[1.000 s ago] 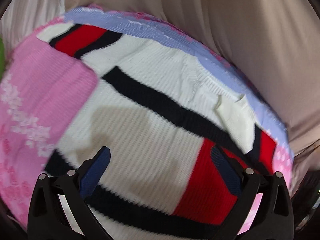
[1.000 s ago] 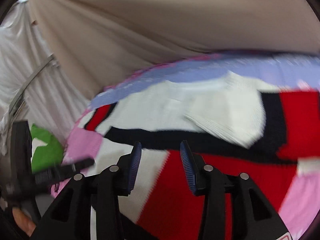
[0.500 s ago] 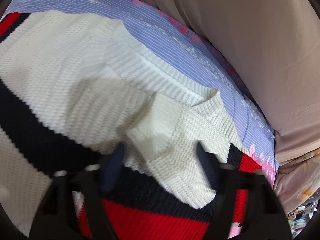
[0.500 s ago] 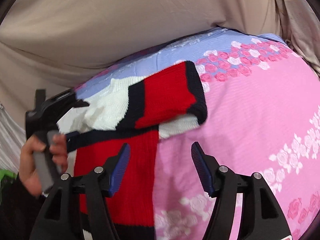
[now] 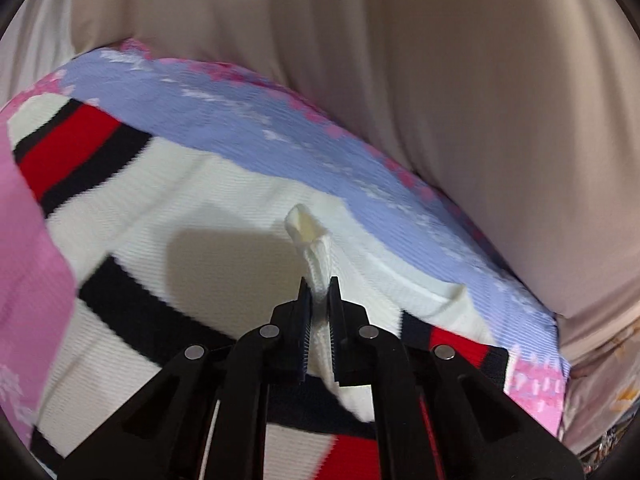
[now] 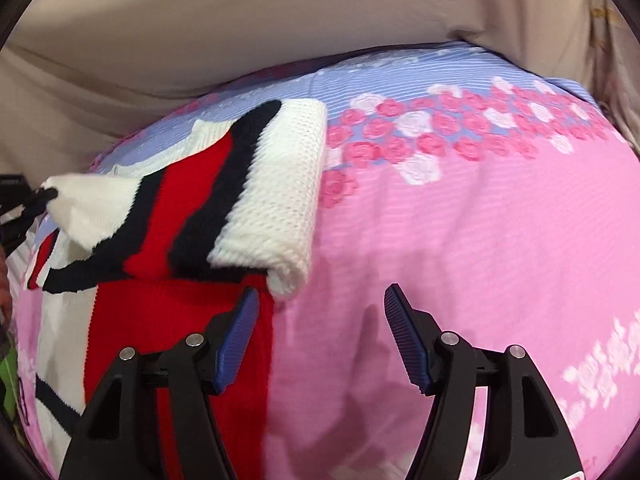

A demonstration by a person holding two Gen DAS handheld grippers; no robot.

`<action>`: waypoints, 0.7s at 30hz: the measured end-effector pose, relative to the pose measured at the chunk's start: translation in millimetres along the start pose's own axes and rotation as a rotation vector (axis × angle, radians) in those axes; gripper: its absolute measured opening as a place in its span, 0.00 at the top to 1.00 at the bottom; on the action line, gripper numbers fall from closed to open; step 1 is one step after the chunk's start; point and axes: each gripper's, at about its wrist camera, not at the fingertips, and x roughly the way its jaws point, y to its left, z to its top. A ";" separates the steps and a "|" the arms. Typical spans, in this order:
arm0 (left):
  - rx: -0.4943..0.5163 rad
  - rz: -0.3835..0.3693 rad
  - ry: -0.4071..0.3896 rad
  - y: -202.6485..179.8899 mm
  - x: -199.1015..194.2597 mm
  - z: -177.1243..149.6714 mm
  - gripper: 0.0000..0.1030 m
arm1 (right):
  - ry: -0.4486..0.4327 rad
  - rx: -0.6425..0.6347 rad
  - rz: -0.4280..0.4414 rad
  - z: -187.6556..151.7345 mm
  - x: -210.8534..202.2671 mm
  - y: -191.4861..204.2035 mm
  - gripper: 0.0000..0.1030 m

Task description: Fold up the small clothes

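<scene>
A small knit sweater (image 5: pixel 192 216) in white with black and red stripes lies on a pink and blue floral sheet (image 5: pixel 280 136). My left gripper (image 5: pixel 319 296) is shut on a pinch of the white knit and lifts it off the sweater's body. In the right wrist view the sweater (image 6: pixel 168 208) lies at the left, its sleeve (image 6: pixel 276 192) lifted and folded over the red body. My right gripper (image 6: pixel 320 316) is open and empty, just below the sleeve's cuff, over the pink sheet (image 6: pixel 480 240).
Beige fabric (image 5: pixel 440 80) rises behind the sheet in both views. Something green (image 6: pixel 8 372) shows at the far left edge of the right wrist view. The left gripper's tip (image 6: pixel 36 196) shows at the left, holding the white knit.
My left gripper has closed on the white knit and lifted it. My right gripper has opened wider and moved nearer the sleeve cuff, which now lies folded over more.
</scene>
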 end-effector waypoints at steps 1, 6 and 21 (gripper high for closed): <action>-0.016 0.006 0.004 13.5 -0.3 3.7 0.93 | -0.006 -0.010 0.001 2.3 3.7 7.3 0.38; -0.010 0.046 0.007 43.4 4.5 13.3 0.93 | 0.016 -0.047 0.015 11.0 19.2 34.0 0.85; -0.110 0.033 0.073 117.1 12.2 -7.0 0.79 | 0.013 0.002 -0.115 9.1 12.5 30.5 0.82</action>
